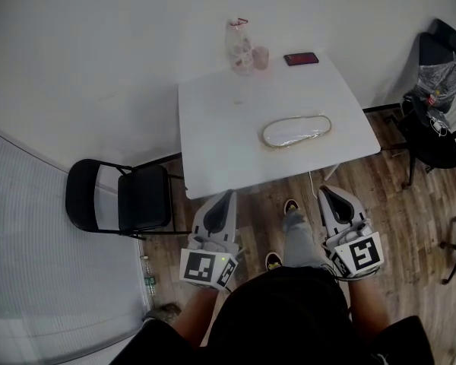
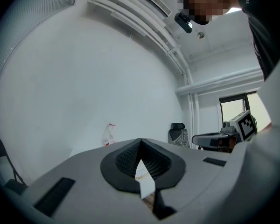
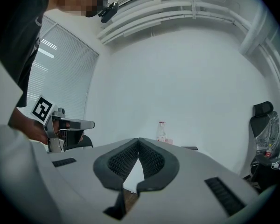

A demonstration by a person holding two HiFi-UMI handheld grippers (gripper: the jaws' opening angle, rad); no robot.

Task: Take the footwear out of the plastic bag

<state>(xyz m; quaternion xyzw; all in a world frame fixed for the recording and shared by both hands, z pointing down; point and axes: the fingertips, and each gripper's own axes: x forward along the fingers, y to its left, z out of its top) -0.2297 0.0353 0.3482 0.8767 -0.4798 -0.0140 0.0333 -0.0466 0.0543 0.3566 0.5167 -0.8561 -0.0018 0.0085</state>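
Observation:
A pale flat shoe with a tan rim, wrapped in a clear plastic bag (image 1: pixel 296 131), lies on the white table (image 1: pixel 213 135) towards its right front. Both grippers hang short of the table's near edge, over the wooden floor and apart from the bag. My left gripper (image 1: pixel 229 195) is shut with nothing in it, its jaws meeting in the left gripper view (image 2: pixel 140 142). My right gripper (image 1: pixel 324 192) is likewise shut and empty (image 3: pixel 138 140). Each points towards the table.
At the table's far edge stand a knotted clear bag (image 1: pixel 241 46), a pink cup (image 1: pixel 261 57) and a dark phone (image 1: pixel 301 58). A black folding chair (image 1: pixel 121 198) sits left of the table. A black office chair (image 1: pixel 433 112) stands at the right.

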